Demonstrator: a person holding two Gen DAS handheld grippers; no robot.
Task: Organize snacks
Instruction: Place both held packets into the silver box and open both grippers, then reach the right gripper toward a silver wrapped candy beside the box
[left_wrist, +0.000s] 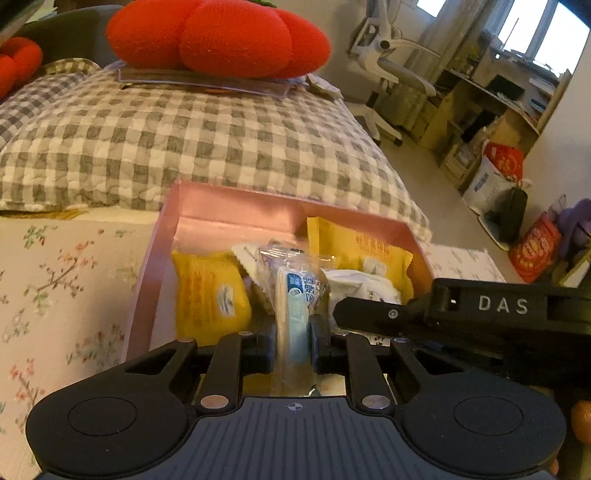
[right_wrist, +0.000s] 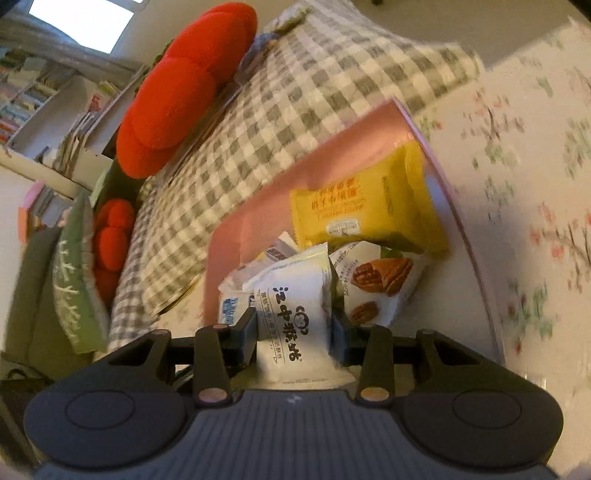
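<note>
A pink box (left_wrist: 236, 201) lies on the flowered bedsheet and holds several snack packets. My left gripper (left_wrist: 293, 341) is shut on a slim clear packet with a blue label (left_wrist: 295, 306), held over the box. Two yellow packets (left_wrist: 208, 291) and a white packet (left_wrist: 360, 286) lie inside. The other gripper's black finger (left_wrist: 376, 314) reaches in from the right. In the right wrist view, my right gripper (right_wrist: 294, 326) is shut on a white biscuit packet with black characters (right_wrist: 291, 310) above the pink box (right_wrist: 332, 147). A pecan packet (right_wrist: 376, 280) and a yellow packet (right_wrist: 365, 206) lie just beyond it.
A grey checked quilt (left_wrist: 207, 136) lies behind the box with a red plush cushion (left_wrist: 218, 37) on top. The flowered sheet (left_wrist: 55, 280) spreads to the left. An office chair (left_wrist: 391, 70), shelves and bags (left_wrist: 502, 162) stand on the floor at the right.
</note>
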